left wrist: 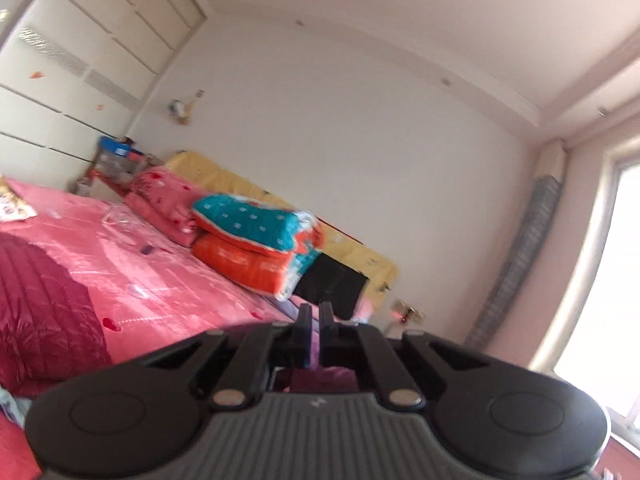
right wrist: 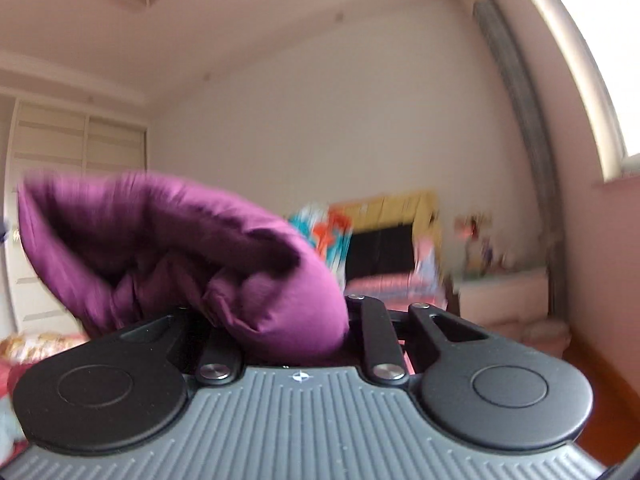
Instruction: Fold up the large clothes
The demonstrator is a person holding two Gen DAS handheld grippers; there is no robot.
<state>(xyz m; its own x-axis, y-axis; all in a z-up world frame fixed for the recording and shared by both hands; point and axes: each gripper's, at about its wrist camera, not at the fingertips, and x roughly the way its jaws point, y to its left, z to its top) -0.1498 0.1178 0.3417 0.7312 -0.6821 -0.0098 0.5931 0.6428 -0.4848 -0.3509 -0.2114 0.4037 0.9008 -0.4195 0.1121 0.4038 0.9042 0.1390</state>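
Two claws are up in the air, both pointing across the bedroom toward the far wall. My left claw (left wrist: pixel 316 312) has its fingers drawn nearly together, and a thin strip of purple cloth shows pinched between them lower down, so I read it as closed on the purple garment (right wrist: pixel 180 248). In the right wrist view that garment bulges up in a thick, puffy fold over the right claw (right wrist: pixel 320 320), covering the fingertips completely; I cannot tell from here whether that claw is open or closed, though the cloth sits right where the fingers should be. The fold is lifted clear of the bed and blurred. Below and to the left, the left wrist view shows the bed (left wrist: pixel 168 272) with its pink cover, and a dark red quilted piece (left wrist: pixel 40 308) lying on its near left part. Near the head of the bed a teal and orange folded quilt (left wrist: pixel 260 248) is stacked just beside a pink folded quilt (left wrist: pixel 164 200), both against a yellow headboard cover (left wrist: pixel 240 184). White cupboard doors (left wrist: pixel 100 40) fill the left wall, and a bright window (left wrist: pixel 612 280) stands at the right edge.
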